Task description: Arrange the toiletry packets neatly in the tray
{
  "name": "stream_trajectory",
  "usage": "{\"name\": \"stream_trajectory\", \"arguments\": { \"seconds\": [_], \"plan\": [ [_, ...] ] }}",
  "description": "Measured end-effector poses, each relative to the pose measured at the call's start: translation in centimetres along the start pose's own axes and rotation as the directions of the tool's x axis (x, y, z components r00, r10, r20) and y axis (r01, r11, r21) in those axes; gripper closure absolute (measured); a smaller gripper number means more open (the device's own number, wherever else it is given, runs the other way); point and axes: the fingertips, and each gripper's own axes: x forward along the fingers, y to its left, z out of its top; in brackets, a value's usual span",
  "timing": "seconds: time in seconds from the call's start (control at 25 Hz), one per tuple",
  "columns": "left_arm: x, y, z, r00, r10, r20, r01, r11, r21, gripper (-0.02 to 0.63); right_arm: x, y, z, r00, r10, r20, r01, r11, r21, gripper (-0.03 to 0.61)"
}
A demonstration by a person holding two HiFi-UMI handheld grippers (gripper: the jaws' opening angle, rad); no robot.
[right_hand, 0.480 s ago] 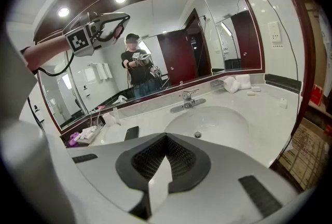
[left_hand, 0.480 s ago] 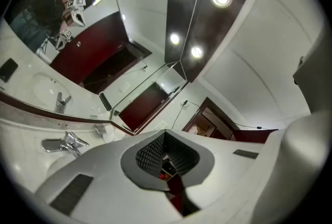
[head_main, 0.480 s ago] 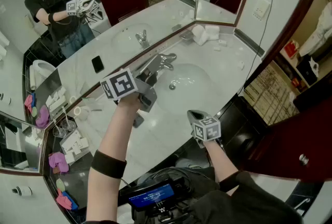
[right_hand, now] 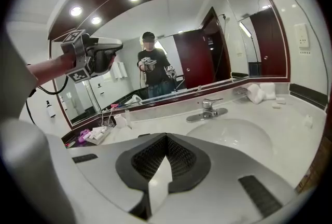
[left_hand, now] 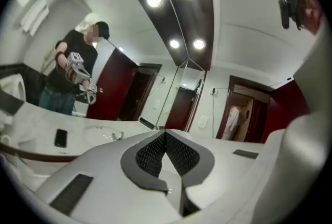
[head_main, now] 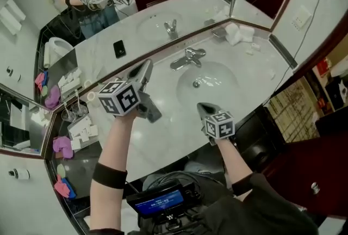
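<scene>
Marble counter (head_main: 168,131) holds sink (head_main: 217,84) and faucet (head_main: 187,58); mirror (head_main: 103,38) spans wall behind.

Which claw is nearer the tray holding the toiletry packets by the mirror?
Left. The left claw is up over the counter, just right of the tray in the head view; the right claw sits farther right, near the sink basin's front edge.

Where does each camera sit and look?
Head view: on the person's head, looking down at the white marble counter; both forearms, left gripper and right gripper show.
Left gripper view: on that gripper, facing past its shut jaws at the wall mirror.
Right gripper view: on that gripper, facing over shut jaws across the oval white basin; left forearm shows.
Shared: head and right gripper views both show the chrome tap.
</scene>
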Motion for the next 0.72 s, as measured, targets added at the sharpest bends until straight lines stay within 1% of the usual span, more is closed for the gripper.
{"name": "stream_trajectory", "arguments": {
  "seconds": [0.08,0.16,0.24,0.32,0.44,0.56,0.64,0.72],
  "plan": [
    [-2.5,2.2,-0.1,0.996,0.091,0.008,-0.091,0.992,0.083,0.614,1.6,1.5,1.2,0.999,0.035,0.001,-0.035,0.999,-0.038,0.565],
    [-5.5,4.4,-0.2,0.985,0.174,0.021,-0.175,0.974,0.143,0.614,3.4,3.5,2.4,0.997,0.075,-0.001,-0.075,0.995,-0.073,0.565],
    [-8.7,6.7,-0.2,0.967,0.251,0.032,-0.253,0.95,0.185,0.614,5.1,5.9,3.4,0.993,0.116,-0.004,-0.115,0.988,-0.1,0.565],
    [-12.1,9.0,-0.4,0.944,0.328,0.043,-0.329,0.92,0.214,0.614,6.7,8.6,4.4,0.988,0.155,-0.005,-0.154,0.98,-0.129,0.565],
    [-17.6,12.5,-0.8,0.896,0.44,0.061,-0.442,0.871,0.213,0.614,8.9,12.9,6.0,0.978,0.209,-0.001,-0.205,0.963,-0.177,0.565],
    [-23.7,15.6,-1.5,0.837,0.541,0.082,-0.544,0.807,0.231,0.614,11.1,17.3,6.7,0.966,0.259,0.002,-0.253,0.943,-0.214,0.565],
    [-27.7,17.4,-1.9,0.798,0.595,0.094,-0.598,0.765,0.239,0.614,12.5,20.4,7.0,0.957,0.29,-0.003,-0.282,0.929,-0.24,0.564],
    [-31.5,19.3,-2.5,0.762,0.64,0.097,-0.644,0.734,0.217,0.614,13.8,23.5,7.1,0.948,0.318,-0.013,-0.31,0.913,-0.266,0.564]
  ]
}}
